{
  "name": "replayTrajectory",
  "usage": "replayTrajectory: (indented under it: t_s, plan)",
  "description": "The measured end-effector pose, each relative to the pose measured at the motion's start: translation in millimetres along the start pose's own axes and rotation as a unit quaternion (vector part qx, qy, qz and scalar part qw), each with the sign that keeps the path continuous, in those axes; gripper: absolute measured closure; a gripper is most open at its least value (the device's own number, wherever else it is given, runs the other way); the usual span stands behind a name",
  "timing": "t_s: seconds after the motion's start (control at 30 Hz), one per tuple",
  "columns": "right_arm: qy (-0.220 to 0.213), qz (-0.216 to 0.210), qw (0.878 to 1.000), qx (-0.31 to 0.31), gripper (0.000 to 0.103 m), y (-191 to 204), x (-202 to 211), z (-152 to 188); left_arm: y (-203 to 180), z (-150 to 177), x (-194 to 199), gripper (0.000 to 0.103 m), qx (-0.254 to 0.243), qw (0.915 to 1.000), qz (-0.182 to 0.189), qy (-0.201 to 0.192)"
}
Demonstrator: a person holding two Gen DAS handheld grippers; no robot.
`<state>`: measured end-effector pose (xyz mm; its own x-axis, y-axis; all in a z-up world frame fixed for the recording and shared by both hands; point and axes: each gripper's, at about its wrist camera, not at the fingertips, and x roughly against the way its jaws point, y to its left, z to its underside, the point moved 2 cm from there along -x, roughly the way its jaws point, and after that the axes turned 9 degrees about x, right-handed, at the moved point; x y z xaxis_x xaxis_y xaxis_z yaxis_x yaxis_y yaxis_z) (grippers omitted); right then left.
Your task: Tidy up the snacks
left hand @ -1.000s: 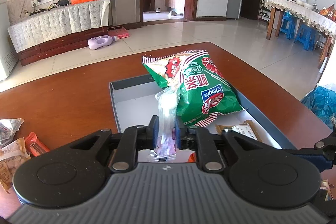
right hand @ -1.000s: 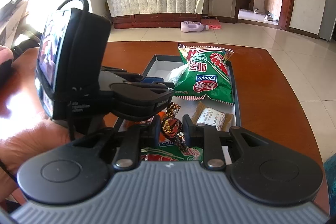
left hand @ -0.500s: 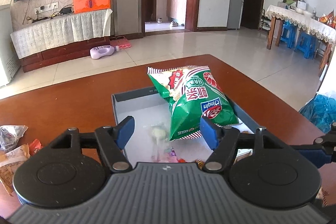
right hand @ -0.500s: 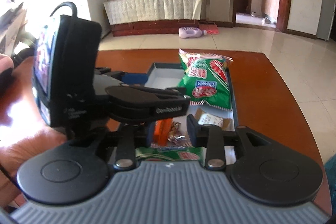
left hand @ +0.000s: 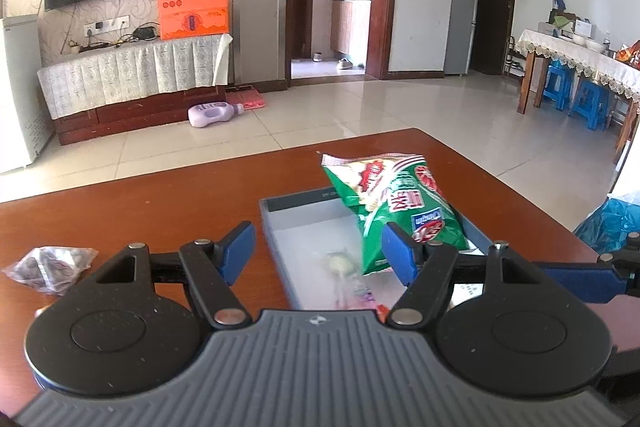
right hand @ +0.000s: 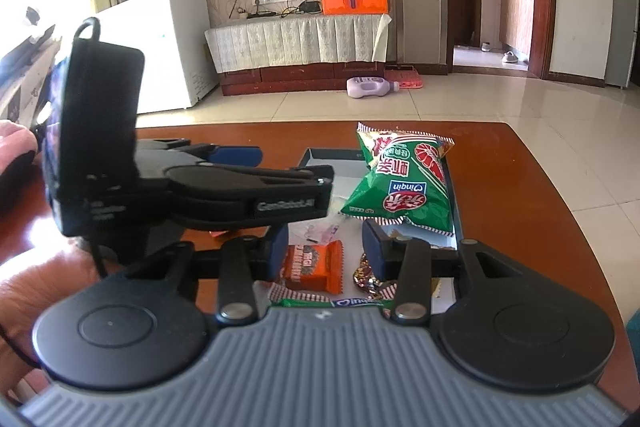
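A grey tray (left hand: 280, 211) sits on the brown table with a green chip bag (left hand: 400, 211) propped on its far end. My left gripper (left hand: 320, 253) is open above the tray's left wall, nothing between its pads. A clear-wrapped sweet (left hand: 340, 263) lies loose on the tray floor below it. In the right wrist view my right gripper (right hand: 325, 251) is open over the tray's near end. Under it lie an orange snack packet (right hand: 314, 267) and a gold-brown wrapped candy (right hand: 366, 275), neither touched by the pads. The green chip bag (right hand: 404, 183) lies beyond.
A dark wrapped snack (left hand: 52, 267) lies on the table to the left of the tray. The left gripper's body (right hand: 248, 195) and a person's hand (right hand: 16, 143) fill the left of the right wrist view. Another green packet (right hand: 332, 301) lies at the tray's near edge.
My left gripper let go of the clear-wrapped sweet, opened wide and drew back and up. My right gripper opened and released the gold-brown candy into the tray.
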<state>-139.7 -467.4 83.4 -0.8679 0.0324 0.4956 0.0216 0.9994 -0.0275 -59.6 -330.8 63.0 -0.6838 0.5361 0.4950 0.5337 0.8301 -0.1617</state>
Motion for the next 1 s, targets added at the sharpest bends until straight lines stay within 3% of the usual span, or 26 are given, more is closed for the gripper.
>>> replayTrajectory:
  t_s: [0.23, 0.63, 0.8, 1.0]
  plan:
    - [-0.007, -0.018, 1.0, 0.012, 0.06, 20, -3, -4, 42, -5, 32, 0.028, 0.01, 0.9992, -0.037, -0.012]
    - [0.022, -0.082, 0.996, 0.038, 0.06, 87, -36, -10, 171, -6, 88, 0.029, 0.05, 0.9916, -0.118, -0.022]
    - [0.044, -0.101, 0.992, 0.062, 0.06, 116, -54, -9, 199, 8, 86, 0.03, 0.023, 0.9931, -0.115, 0.01]
    - [0.05, -0.101, 0.991, 0.072, 0.06, 126, -62, -10, 205, 30, 51, 0.031, -0.002, 0.9929, -0.109, 0.047]
